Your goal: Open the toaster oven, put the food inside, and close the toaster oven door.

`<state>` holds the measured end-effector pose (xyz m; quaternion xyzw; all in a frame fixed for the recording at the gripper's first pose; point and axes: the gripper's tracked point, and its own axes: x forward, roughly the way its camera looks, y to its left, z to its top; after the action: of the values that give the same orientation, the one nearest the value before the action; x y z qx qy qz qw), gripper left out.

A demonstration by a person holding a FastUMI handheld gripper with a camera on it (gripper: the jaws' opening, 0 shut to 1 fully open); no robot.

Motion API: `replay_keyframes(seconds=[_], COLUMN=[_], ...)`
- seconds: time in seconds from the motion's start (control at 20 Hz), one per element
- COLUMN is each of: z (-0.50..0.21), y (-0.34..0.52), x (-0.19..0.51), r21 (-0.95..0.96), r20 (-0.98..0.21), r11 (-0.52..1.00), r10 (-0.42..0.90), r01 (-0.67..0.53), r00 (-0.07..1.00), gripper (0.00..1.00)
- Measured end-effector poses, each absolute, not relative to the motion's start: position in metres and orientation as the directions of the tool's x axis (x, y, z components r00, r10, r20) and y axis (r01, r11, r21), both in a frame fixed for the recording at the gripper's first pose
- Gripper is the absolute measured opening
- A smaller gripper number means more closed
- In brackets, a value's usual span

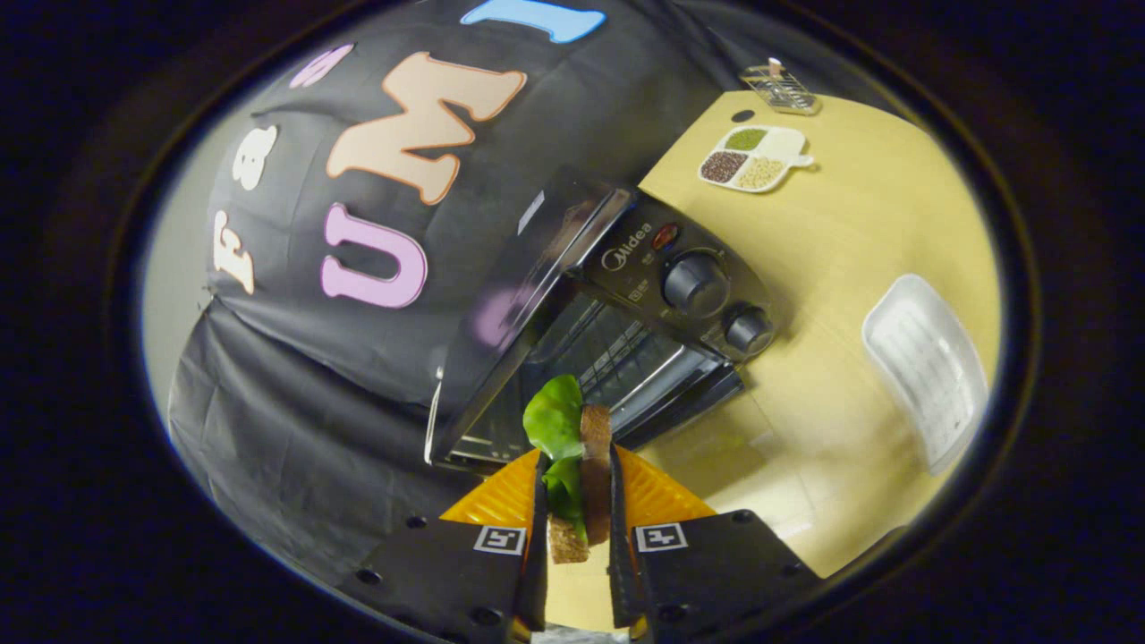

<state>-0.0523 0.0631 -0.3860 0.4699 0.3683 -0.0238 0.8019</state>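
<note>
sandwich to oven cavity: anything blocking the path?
Nothing visible does. The tool is shut on the sandwich, bread and lettuce. Just beyond it the toaster oven stands with its door swung open and the rack inside exposed. The white tray and the sectioned dish sit off to the side on the table.

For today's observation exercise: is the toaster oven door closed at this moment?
No: the toaster oven door stands open, its rack visible beyond the sandwich held between the gripper fingers.
</note>
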Motion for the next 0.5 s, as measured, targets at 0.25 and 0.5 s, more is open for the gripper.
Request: replay_keyframes(seconds=[0.25,0.5], z=[-0.393,-0.407], y=[0.067,0.079], x=[-0.025,-0.006], r21=[0.766,0.795], r20=[-0.581,-0.552], r11=[0.504,0.458], r10=[0.276,0.276], r01=[0.399,0.397], r00=[0.766,0.787], gripper=[0.3,0.3])
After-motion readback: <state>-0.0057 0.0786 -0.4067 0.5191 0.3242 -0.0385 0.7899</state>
